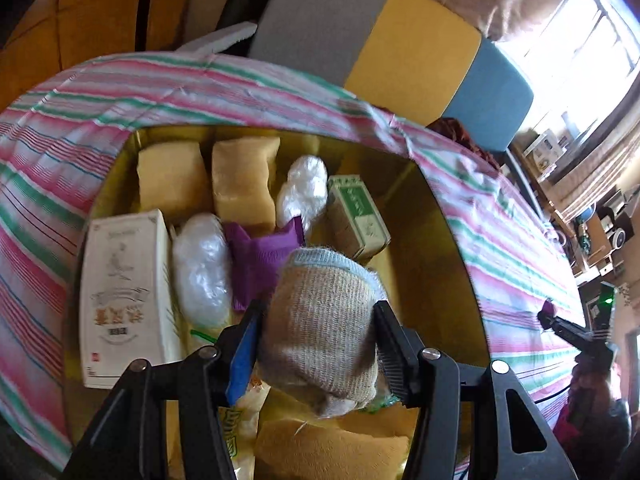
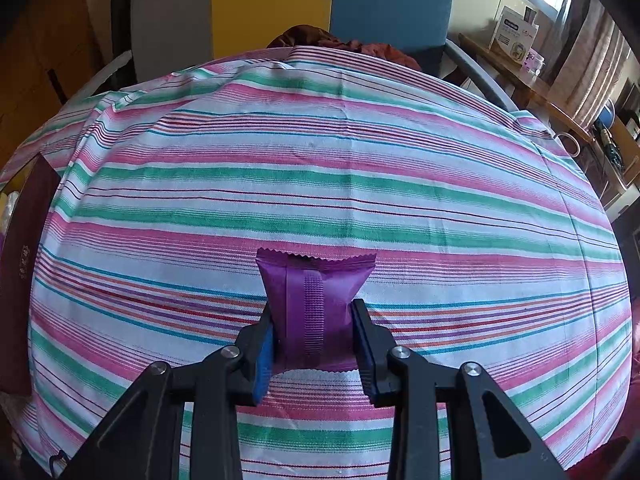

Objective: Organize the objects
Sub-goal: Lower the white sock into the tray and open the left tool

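Observation:
In the left wrist view my left gripper (image 1: 318, 340) is shut on a rolled beige sock with a pale blue cuff (image 1: 324, 320), held over a gold-lined box (image 1: 436, 248). Inside the box lie a white carton (image 1: 124, 292), two tan sponges (image 1: 172, 180), two clear plastic bundles (image 1: 202, 268), a purple packet (image 1: 260, 256) and a green-and-white small box (image 1: 358, 216). In the right wrist view my right gripper (image 2: 312, 336) is shut on a purple snack packet (image 2: 316, 300), just above the striped cloth (image 2: 320, 168). The right gripper (image 1: 548, 314) also shows far right in the left view.
The striped pink, green and white cloth (image 1: 200, 80) covers the table around the box. A grey, yellow and blue chair back (image 1: 400, 52) stands behind it. A dark maroon flat piece (image 2: 24, 264) lies at the cloth's left edge. Shelves with clutter (image 1: 592, 232) line the right.

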A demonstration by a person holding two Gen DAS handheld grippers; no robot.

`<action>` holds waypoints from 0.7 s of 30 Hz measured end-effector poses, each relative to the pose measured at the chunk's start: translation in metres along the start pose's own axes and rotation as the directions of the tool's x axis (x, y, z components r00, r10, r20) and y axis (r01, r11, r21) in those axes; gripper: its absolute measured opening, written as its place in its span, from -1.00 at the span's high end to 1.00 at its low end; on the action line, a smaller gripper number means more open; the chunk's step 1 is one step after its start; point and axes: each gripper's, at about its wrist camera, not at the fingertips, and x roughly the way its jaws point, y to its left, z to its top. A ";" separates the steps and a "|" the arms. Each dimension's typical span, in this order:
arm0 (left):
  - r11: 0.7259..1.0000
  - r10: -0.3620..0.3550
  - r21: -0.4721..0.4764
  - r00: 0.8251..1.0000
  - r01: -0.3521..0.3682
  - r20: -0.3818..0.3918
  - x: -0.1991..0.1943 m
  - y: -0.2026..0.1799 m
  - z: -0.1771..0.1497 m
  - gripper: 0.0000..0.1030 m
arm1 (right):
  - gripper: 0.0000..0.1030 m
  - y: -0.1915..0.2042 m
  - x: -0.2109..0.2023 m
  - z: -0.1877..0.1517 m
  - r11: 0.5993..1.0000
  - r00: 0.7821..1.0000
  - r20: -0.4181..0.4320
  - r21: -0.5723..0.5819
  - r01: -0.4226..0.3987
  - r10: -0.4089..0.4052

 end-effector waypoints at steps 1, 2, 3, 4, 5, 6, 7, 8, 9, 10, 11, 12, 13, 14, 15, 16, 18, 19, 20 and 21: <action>1.000 0.007 0.005 1.000 -0.007 -0.006 0.003 0.000 -0.002 -0.07 | 0.33 0.000 0.001 0.000 1.000 1.000 -0.002 -0.001 0.001 -0.001; 1.000 0.014 0.007 1.000 -0.014 -0.009 0.005 0.000 -0.003 -0.10 | 0.33 0.000 0.002 0.000 1.000 1.000 -0.005 -0.004 0.002 -0.002; 1.000 0.013 0.006 1.000 -0.013 -0.011 0.006 0.001 -0.004 -0.14 | 0.33 0.001 0.003 0.000 1.000 1.000 -0.009 -0.006 0.005 -0.005; 1.000 0.012 0.000 1.000 -0.012 -0.011 0.006 0.001 -0.005 -0.18 | 0.33 0.001 0.004 0.000 1.000 1.000 -0.012 -0.010 0.008 -0.008; 1.000 0.011 -0.005 1.000 -0.011 -0.008 0.006 0.002 -0.005 -0.20 | 0.33 0.001 0.005 0.000 1.000 1.000 -0.018 -0.012 0.013 -0.013; 1.000 0.014 -0.008 1.000 -0.014 0.001 0.004 0.003 -0.005 -0.23 | 0.33 0.001 0.006 -0.001 1.000 1.000 -0.023 -0.014 0.018 -0.019; 1.000 0.019 -0.007 1.000 -0.019 0.008 0.002 0.003 -0.005 -0.23 | 0.33 0.001 0.007 -0.001 1.000 0.999 -0.027 -0.015 0.021 -0.021; 1.000 0.026 -0.003 0.999 -0.026 0.019 -0.001 0.002 -0.006 -0.23 | 0.33 0.001 0.008 -0.001 1.000 0.999 -0.029 -0.016 0.023 -0.024; 0.999 0.037 0.006 0.999 -0.037 0.034 -0.005 0.001 -0.007 -0.23 | 0.33 0.001 0.009 -0.001 1.000 0.999 -0.031 -0.017 0.024 -0.025; 0.999 0.050 0.017 0.998 -0.051 0.047 -0.009 0.000 -0.008 -0.23 | 0.33 0.001 0.009 -0.001 1.000 0.999 -0.031 -0.018 0.024 -0.024; 0.997 0.066 0.027 0.996 -0.068 0.061 -0.013 -0.001 -0.010 -0.23 | 0.33 0.001 0.009 -0.001 1.000 0.999 -0.031 -0.020 0.023 -0.024; 0.995 0.085 0.038 0.993 -0.088 0.078 -0.019 -0.002 -0.012 -0.23 | 0.33 0.002 0.009 -0.001 0.999 0.999 -0.032 -0.021 0.024 -0.025; 0.993 0.100 0.046 0.991 -0.104 0.094 -0.024 -0.003 -0.014 -0.24 | 0.33 0.002 0.010 -0.001 0.999 0.999 -0.034 -0.026 0.021 -0.022; 0.990 0.119 0.059 0.986 -0.127 0.117 -0.031 -0.005 -0.017 -0.25 | 0.33 0.002 0.010 -0.001 0.999 0.999 -0.036 -0.028 0.023 -0.024; 0.987 0.132 0.071 0.982 -0.142 0.136 -0.037 -0.006 -0.019 -0.29 | 0.33 0.003 0.010 -0.002 0.999 0.999 -0.038 -0.030 0.024 -0.025; 0.983 0.147 0.084 0.977 -0.161 0.157 -0.044 -0.007 -0.022 -0.33 | 0.33 0.003 0.011 -0.002 0.999 0.999 -0.041 -0.032 0.025 -0.027; 0.974 0.180 0.103 0.963 -0.203 0.199 -0.057 -0.010 -0.027 -0.39 | 0.33 0.004 0.012 -0.003 0.999 0.998 -0.046 -0.039 0.031 -0.032; 0.970 0.189 0.109 0.958 -0.216 0.215 -0.062 -0.011 -0.030 -0.40 | 0.33 0.005 0.013 -0.003 0.999 0.998 -0.047 -0.041 0.033 -0.035; 0.968 0.193 0.112 0.954 -0.223 0.231 -0.068 -0.011 -0.032 -0.40 | 0.33 0.005 0.013 -0.003 0.999 0.998 -0.047 -0.041 0.036 -0.038; 0.967 0.194 0.114 0.952 -0.226 0.239 -0.072 -0.010 -0.034 -0.40 | 0.33 0.005 0.013 -0.003 0.998 0.998 -0.048 -0.041 0.038 -0.040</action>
